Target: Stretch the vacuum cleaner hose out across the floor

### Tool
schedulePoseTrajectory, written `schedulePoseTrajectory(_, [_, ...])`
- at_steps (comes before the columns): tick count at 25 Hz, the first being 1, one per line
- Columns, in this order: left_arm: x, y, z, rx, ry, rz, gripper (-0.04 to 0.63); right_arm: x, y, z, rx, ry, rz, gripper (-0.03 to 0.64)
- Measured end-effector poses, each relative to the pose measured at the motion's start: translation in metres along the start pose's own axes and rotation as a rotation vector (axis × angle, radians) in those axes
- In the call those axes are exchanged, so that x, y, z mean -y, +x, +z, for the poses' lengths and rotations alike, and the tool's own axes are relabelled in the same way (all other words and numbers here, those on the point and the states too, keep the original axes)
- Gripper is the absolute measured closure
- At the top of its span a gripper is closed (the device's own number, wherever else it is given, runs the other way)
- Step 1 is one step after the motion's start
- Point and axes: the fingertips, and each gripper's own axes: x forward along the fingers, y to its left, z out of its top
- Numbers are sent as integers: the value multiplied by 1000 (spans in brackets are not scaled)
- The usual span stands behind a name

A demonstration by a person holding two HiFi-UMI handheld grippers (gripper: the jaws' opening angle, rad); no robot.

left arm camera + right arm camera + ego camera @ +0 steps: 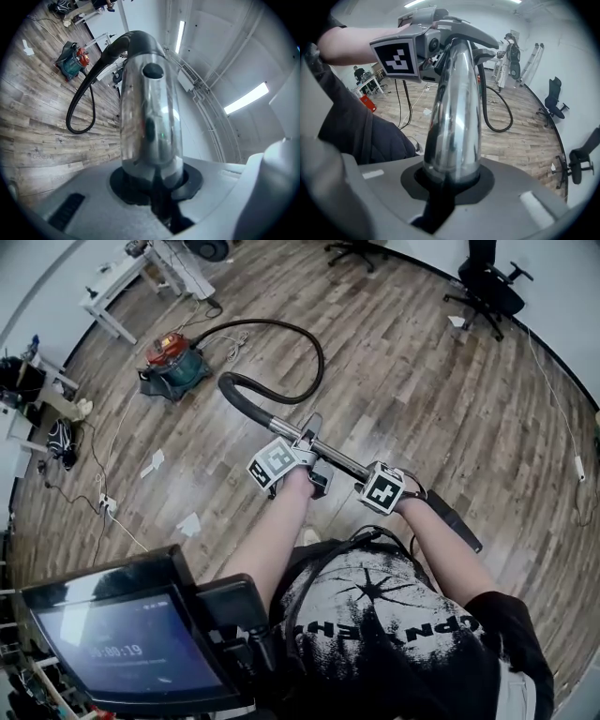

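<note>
One vacuum cleaner (173,360), one hose (314,345), one metal tube (337,457); two claws, left claw (305,440) and right claw (366,474); two office chairs (489,285) (354,249) well apart from the vacuum cleaner.

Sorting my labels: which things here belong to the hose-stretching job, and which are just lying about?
Job: vacuum cleaner, hose, metal tube gripped by left gripper and right gripper.
Lying about: office chairs, white table, paper scraps, white cable.

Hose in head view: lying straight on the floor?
No, the hose curves in a loop between the vacuum cleaner and the metal tube.
</note>
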Motion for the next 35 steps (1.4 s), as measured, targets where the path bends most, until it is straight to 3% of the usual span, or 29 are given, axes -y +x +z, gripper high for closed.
schedulePoseTrajectory(5, [16, 7, -51, 70, -17, 9, 545, -26, -20, -47, 55, 46, 152, 548])
schedulePoseTrajectory(7, [26, 11, -69, 69, -11, 10, 545, -29, -29, -65, 65, 47, 166, 548])
schedulePoseTrajectory(12, [41, 13, -104, 84, 7, 11, 545, -24, -45, -103, 62, 13, 123, 548])
schedulePoseTrajectory(16, [52, 10, -129, 89, 12, 22, 545, -40, -55, -125, 76, 32, 171, 548])
schedulePoseTrajectory(19, [59, 6, -142, 97, 18, 24, 546, -36, -63, -140, 61, -1, 115, 548])
schedulePoseTrajectory(35, [65, -70, -156, 139, 23, 37, 551, -112, -60, -146, 56, -16, 133, 545])
